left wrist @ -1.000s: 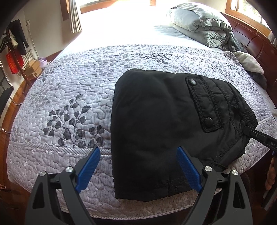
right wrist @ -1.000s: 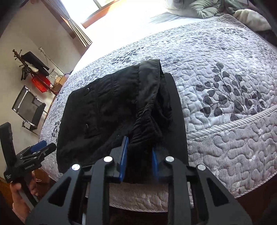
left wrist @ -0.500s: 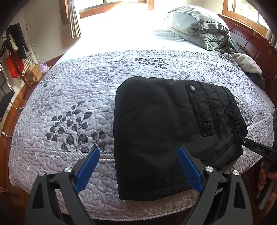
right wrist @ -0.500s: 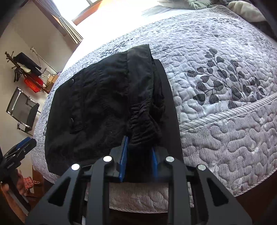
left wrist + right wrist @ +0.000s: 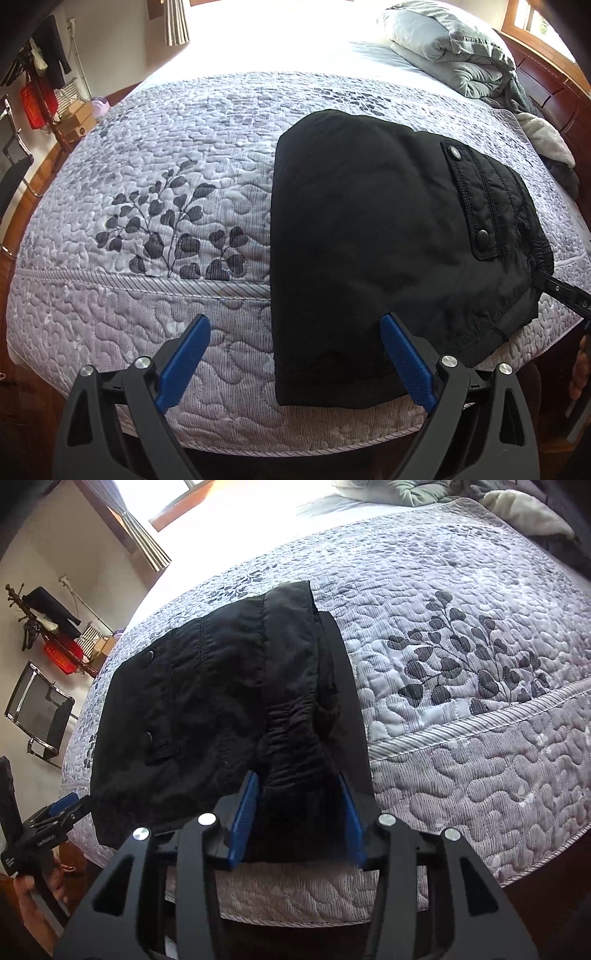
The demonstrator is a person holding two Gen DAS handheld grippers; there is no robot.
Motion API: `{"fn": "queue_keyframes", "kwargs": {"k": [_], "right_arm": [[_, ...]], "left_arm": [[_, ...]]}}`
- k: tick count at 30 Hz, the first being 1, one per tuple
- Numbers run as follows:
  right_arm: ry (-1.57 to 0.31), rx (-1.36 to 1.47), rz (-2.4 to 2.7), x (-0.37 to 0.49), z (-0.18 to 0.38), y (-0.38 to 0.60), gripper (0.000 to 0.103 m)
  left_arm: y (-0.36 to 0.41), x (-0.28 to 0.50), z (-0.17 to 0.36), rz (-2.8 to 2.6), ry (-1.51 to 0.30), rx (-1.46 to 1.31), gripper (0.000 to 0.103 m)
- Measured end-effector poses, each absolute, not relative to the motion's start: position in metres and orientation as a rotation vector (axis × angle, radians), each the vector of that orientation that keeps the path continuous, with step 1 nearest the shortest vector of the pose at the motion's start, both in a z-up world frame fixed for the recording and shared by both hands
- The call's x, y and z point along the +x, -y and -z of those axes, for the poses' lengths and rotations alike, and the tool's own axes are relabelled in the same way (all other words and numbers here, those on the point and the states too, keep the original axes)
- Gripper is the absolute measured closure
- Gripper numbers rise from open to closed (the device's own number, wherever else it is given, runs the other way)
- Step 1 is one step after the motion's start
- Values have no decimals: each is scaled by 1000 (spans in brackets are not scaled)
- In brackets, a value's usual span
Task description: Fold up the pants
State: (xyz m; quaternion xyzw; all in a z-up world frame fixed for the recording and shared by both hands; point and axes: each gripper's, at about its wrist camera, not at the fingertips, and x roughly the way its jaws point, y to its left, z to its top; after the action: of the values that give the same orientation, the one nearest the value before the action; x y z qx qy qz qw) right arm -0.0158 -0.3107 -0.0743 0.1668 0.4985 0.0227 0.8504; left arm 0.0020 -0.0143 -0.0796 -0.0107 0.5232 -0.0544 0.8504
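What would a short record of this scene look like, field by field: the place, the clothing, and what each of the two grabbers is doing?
place: bed with a grey quilt, leaf pattern stitched in
clothing: black pants, folded into a compact stack near the bed's edge
pocket: flap with two snaps facing up
left gripper: open, holding nothing, one finger over the pants' corner
right gripper: jaws have just been opening, gathered waistband between them, pads no longer pinching
background: grey bedding piled at the far end

Black pants (image 5: 369, 236) on a lilac-grey quilt (image 5: 155, 147) – dark leaf sprigs (blue-padded tongs (image 5: 295, 363)).
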Motion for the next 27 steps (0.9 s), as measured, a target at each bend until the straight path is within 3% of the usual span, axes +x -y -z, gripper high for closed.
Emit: {"fn": "queue_keyframes", "kwargs": {"k": [8, 13, 19, 27], "right_arm": [[-1006, 296, -46, -27, 54, 300, 59], [-1051, 245, 5, -16, 68, 298, 62], [-1090, 280, 18, -13, 91, 305, 59], [-1053, 319, -18, -18, 76, 311, 58]], "left_arm": [[-3, -9, 85, 87, -1126, -39, 9], [-4, -15, 92, 97, -1137, -51, 9], [-6, -10, 102, 111, -1166, -78, 7], [-18, -8, 85, 169, -1159, -142, 8]]}}
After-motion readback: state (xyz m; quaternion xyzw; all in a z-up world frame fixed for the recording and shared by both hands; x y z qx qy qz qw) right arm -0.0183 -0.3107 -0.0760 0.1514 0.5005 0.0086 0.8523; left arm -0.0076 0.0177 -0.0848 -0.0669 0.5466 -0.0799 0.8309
